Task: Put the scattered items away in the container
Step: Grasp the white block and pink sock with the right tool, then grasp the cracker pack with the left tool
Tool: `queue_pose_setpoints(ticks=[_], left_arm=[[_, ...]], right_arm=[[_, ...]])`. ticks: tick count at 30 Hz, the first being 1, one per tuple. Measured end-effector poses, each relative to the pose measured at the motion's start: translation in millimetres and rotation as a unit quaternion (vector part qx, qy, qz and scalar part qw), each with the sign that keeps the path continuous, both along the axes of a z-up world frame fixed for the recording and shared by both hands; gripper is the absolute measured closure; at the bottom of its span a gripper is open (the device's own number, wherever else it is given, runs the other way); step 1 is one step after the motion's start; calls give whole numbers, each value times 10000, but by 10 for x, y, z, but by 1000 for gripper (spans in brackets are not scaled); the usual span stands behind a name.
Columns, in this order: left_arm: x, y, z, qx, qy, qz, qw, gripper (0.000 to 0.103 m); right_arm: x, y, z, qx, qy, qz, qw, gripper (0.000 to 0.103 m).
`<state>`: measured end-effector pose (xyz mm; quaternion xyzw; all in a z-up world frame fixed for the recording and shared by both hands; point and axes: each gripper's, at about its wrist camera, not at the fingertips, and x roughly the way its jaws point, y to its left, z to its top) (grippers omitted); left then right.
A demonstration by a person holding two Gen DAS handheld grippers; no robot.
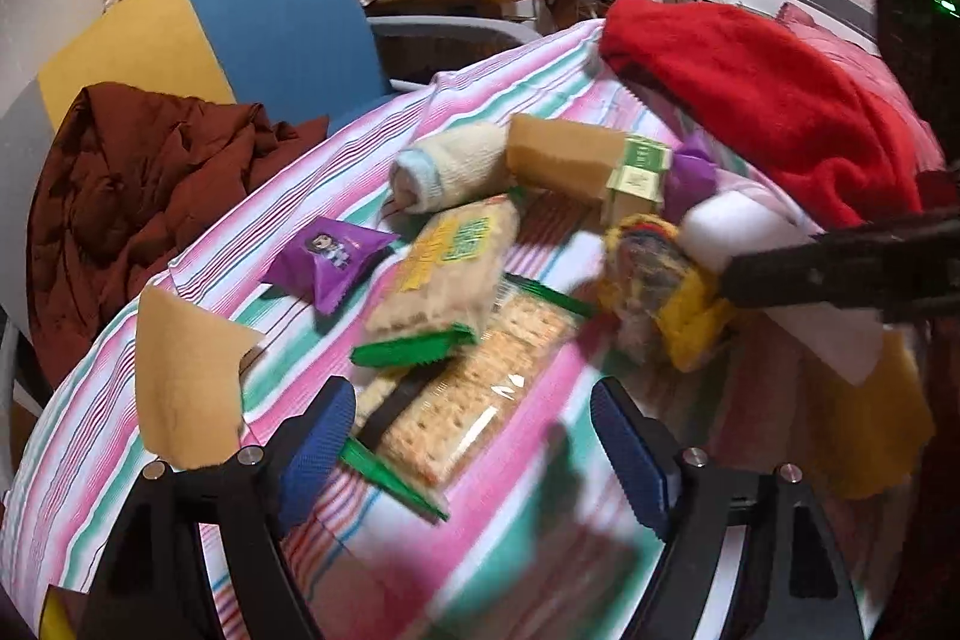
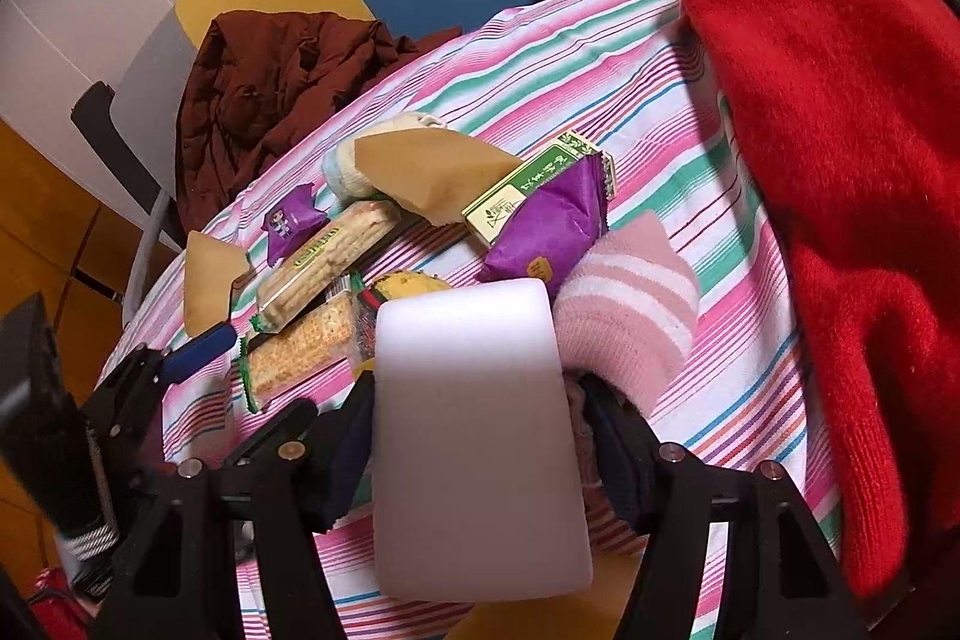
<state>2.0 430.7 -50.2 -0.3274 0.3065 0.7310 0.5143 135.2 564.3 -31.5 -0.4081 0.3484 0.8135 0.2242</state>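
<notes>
A striped cloth (image 2: pixel 600 58) in pink, green and white covers the table, and a red knitted garment (image 2: pixel 840 172) lies heaped along its right side. Behind the table stands a blue and yellow chair (image 1: pixel 264 16) with a brown jacket (image 1: pixel 132 184) bundled on its seat. The right gripper (image 2: pixel 474 436) has its jaws clamped on a white foam block (image 2: pixel 474 436), held just above the cloth beside a pink striped sock (image 2: pixel 630 304). Two cracker packets (image 1: pixel 456 268) lie overlapping at the middle of the table, close to a rolled cream sock (image 1: pixel 444 172), a green tea box (image 2: pixel 534 187) and a small purple snack packet (image 1: pixel 330 259). The left gripper (image 1: pixel 474 451) hangs wide open and empty over the nearer cracker packet. No container is identifiable in either view.
</notes>
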Motion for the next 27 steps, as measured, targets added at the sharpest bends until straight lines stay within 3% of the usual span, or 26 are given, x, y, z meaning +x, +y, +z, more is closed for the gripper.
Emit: queue_pose_setpoints(ticks=[7,11,13,18,27], left_arm=[[-102,158,-208,-129,-74,13,9999,21],[-212,146,-240,163,-559,252,9980,22],[-184,135,-257,235,-468,342,9980,25],[-97,98,-249,355,-347,264,9984,47],[31,-101,-205,690,-497,531,9950,54]], right_arm=[[-14,0,-10,-31,-9,10,10000,35],[-13,11,-17,-67,5,4,10000,35],[-13,13,-21,-86,18,-7,10000,35],[-19,6,-21,-108,31,-18,9999,35],[-16,-5,-17,-121,60,-8,9999,35]])
